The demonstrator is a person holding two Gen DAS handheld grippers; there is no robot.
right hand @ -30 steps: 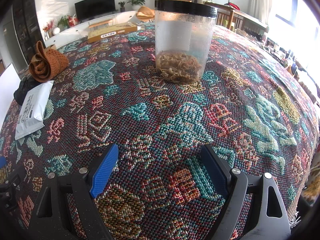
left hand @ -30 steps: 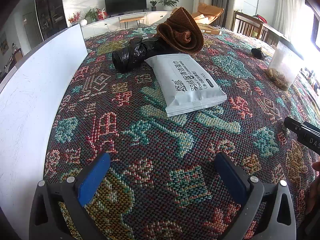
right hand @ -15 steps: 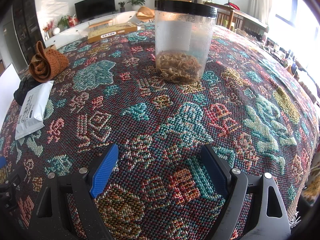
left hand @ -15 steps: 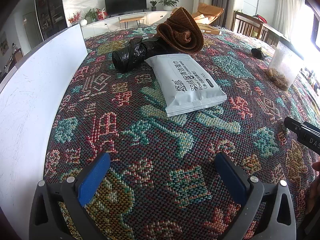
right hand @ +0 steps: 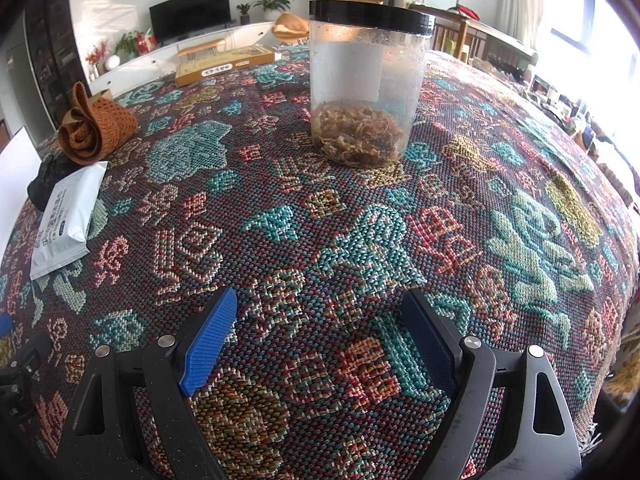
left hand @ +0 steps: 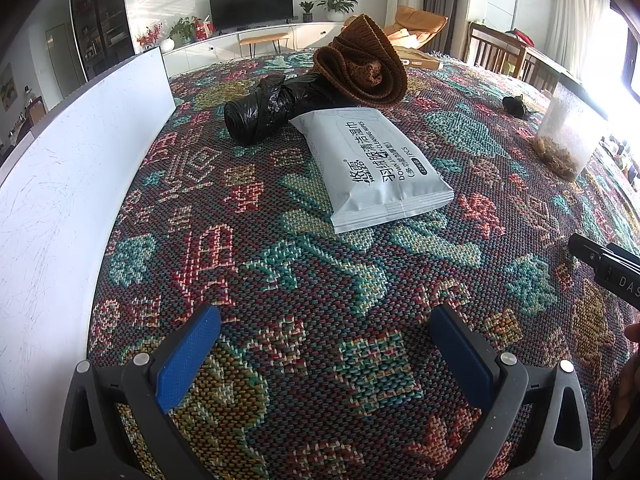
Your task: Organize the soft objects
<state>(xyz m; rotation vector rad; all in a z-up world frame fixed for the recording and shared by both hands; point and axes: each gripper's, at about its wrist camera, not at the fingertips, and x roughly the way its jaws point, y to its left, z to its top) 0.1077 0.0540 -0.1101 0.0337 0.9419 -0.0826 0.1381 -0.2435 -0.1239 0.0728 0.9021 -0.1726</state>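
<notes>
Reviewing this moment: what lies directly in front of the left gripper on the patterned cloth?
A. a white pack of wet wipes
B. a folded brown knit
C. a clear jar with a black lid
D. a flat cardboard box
A: in the left wrist view the white pack of wet wipes lies flat ahead of the open left gripper, with the black bag roll behind it.

Nothing has visibly moved between the earlier views and now. The left gripper (left hand: 326,350) frames the same patch of cloth (left hand: 304,280), with the wipes pack (left hand: 376,168) in the same place ahead of it. The right gripper (right hand: 320,332) likewise shows the jar (right hand: 366,88) at the same spot ahead, its fingers spread as wide as before.
</notes>
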